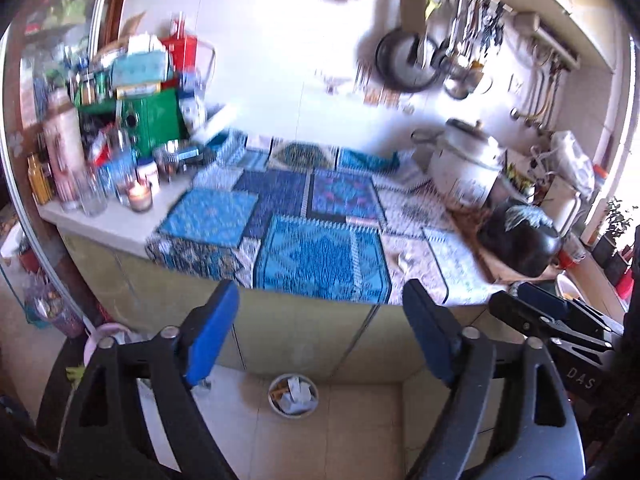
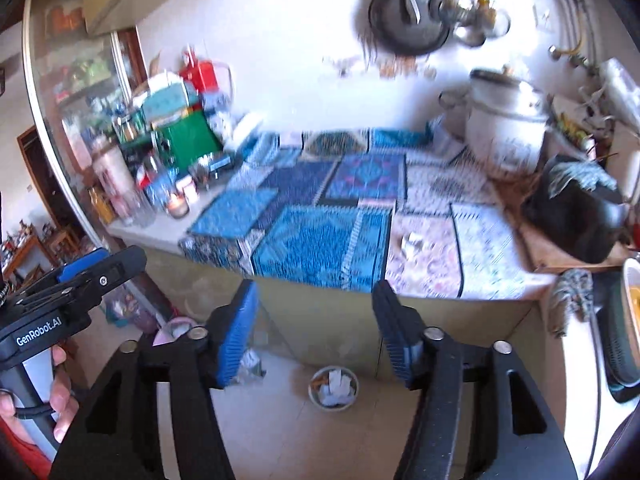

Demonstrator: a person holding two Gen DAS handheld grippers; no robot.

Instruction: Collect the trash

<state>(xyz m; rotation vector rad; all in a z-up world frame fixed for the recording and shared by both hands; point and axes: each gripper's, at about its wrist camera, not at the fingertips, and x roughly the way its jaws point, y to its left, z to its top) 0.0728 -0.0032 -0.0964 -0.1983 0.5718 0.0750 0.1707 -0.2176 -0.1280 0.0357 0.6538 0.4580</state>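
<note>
A small crumpled white scrap (image 2: pixel 412 241) lies on the patterned cloth near the counter's front edge; it also shows in the left wrist view (image 1: pixel 405 259). A small round bin (image 1: pixel 293 395) holding paper scraps stands on the floor below the counter, also in the right wrist view (image 2: pixel 333 389). My left gripper (image 1: pixel 320 308) is open and empty, in the air in front of the counter edge. My right gripper (image 2: pixel 316 308) is open and empty, at about the same height, in front of the counter. Each gripper shows at the edge of the other's view.
The counter (image 1: pixel 120 224) carries blue patterned mats (image 1: pixel 320 256). At its left stand jars, bottles, a lit candle (image 1: pixel 140 196) and a green box (image 1: pixel 154 116). At the right are a white rice cooker (image 1: pixel 466 168) and a black bag (image 1: pixel 520 240). Pans hang on the wall.
</note>
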